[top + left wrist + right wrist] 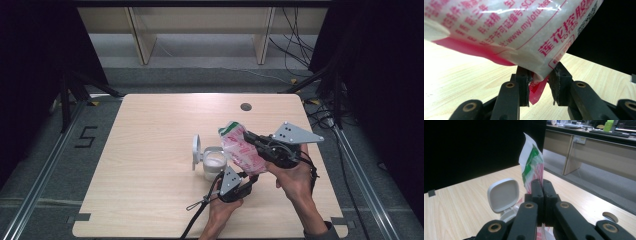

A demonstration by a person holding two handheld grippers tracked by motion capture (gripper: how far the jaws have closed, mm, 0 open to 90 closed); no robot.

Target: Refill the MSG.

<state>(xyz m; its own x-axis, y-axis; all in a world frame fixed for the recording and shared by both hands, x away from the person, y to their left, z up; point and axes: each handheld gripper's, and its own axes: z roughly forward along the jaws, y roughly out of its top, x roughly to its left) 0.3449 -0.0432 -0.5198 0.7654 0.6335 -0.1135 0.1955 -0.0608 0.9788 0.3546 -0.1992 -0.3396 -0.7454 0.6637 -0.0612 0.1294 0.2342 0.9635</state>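
The high view looks forward and down from above the near edge of the tabletop (pixel 150 150), taking in all four corners and the floor beyond. The left gripper view sits low and very close under a printed bag (pixel 519 32), facing up along its jaws across the wood. The right gripper view looks level along its jaws toward the far edge. All three views share the bag (pixel 242 150) (pixel 532 167) and the tabletop.

claws (pixel 541 192): black, brass rivets | plates: grey, three-cornered | cables: black
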